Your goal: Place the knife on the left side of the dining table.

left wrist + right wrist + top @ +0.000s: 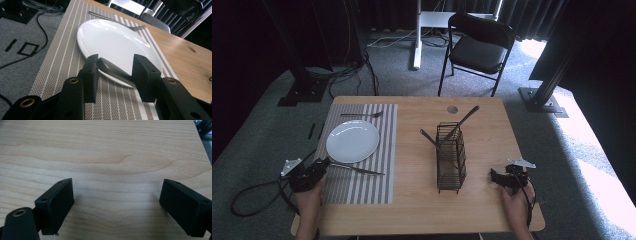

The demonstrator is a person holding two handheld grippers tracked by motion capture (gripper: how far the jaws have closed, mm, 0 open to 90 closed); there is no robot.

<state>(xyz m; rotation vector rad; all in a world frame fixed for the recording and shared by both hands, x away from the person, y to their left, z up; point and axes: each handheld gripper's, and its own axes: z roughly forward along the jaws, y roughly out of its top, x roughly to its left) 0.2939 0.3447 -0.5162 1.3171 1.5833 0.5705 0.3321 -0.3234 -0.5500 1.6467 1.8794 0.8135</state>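
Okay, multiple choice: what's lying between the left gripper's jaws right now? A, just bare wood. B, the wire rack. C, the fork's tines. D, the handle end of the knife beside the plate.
D: in the left gripper view the left gripper has its jaws open on either side of the knife handle, which lies on the striped placemat at the rim of the white plate.

The surface (412, 205) is pale wood with visible grain, smooth and matt. The plate (112, 40) looks like glossy white ceramic. The placemat (62, 65) is woven and striped. The knife (112, 70) is shiny metal. The fingers (91, 75) look like matt black plastic.
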